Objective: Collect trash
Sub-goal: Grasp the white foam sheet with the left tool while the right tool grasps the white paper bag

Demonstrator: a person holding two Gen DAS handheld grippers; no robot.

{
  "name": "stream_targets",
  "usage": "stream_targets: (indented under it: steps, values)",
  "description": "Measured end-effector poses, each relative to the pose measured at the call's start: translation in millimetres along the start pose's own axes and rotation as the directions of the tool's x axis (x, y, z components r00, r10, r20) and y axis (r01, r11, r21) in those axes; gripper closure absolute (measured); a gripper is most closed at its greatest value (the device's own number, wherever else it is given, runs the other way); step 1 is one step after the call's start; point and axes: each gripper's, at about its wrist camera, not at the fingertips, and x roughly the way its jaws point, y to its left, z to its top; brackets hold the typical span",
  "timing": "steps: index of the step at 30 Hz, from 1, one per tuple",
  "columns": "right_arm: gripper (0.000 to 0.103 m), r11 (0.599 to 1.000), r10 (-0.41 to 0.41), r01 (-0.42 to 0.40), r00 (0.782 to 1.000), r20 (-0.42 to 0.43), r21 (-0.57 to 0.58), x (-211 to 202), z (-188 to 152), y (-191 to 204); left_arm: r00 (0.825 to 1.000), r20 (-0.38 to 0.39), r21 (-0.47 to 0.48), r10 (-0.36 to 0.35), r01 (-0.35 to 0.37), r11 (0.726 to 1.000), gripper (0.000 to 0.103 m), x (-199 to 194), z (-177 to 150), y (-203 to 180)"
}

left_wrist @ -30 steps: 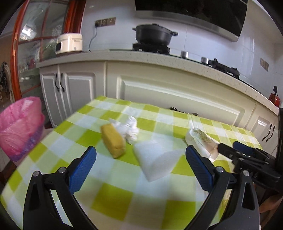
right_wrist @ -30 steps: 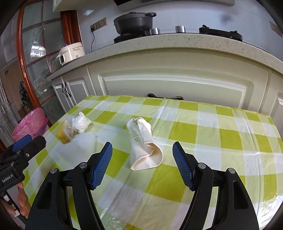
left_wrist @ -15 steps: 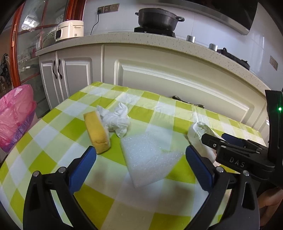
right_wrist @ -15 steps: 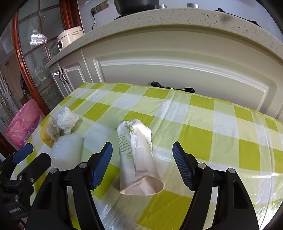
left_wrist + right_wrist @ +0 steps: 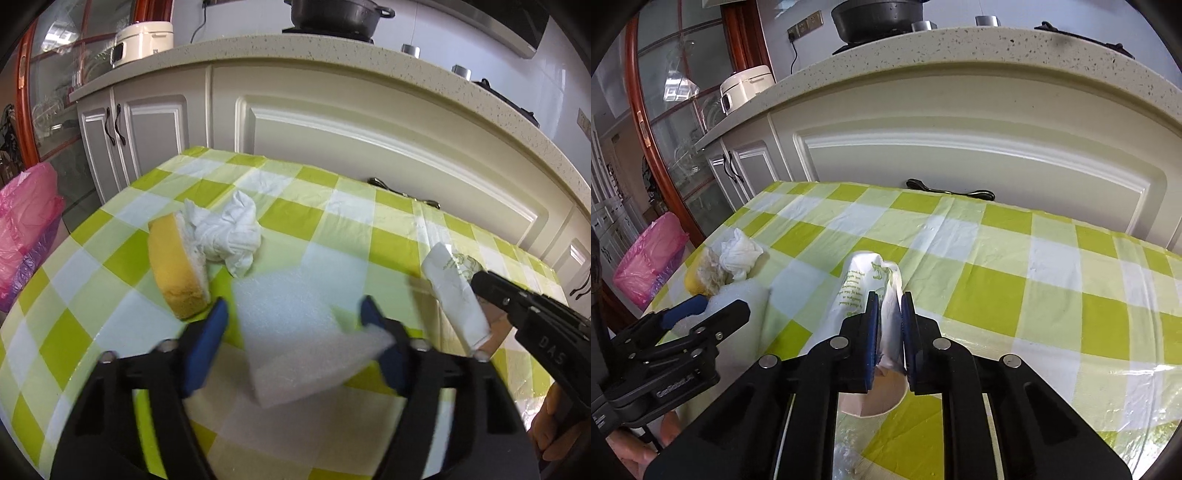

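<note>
The right gripper (image 5: 888, 314) has clamped onto the paper cup (image 5: 866, 284) mid-tabletop; the left gripper (image 5: 293, 321), jaws just narrowing, straddles the foam sheet (image 5: 295, 332) without pressing. Only the left view shows the sponge's (image 5: 173, 269) yellow face

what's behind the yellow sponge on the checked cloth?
A crumpled white tissue lies against the far side of the yellow sponge, touching it. Whether anything sits under the tissue cannot be seen; it covers that patch of green-checked tablecloth.
</note>
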Motion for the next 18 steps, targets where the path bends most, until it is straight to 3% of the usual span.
stream_targets:
  steps: [7,18]
  values:
    - [0.09,1.0,0.002,-0.002,1.0,0.024,0.005,-10,-6,7,0.999,0.03,0.035,-0.038,0.037,0.999,0.051,-18,-6,-3]
    - [0.091,1.0,-0.017,0.018,0.998,0.054,-0.015,-48,-29,32,0.994,0.083,0.045,-0.075,0.072,0.996,0.052,-67,-19,10]
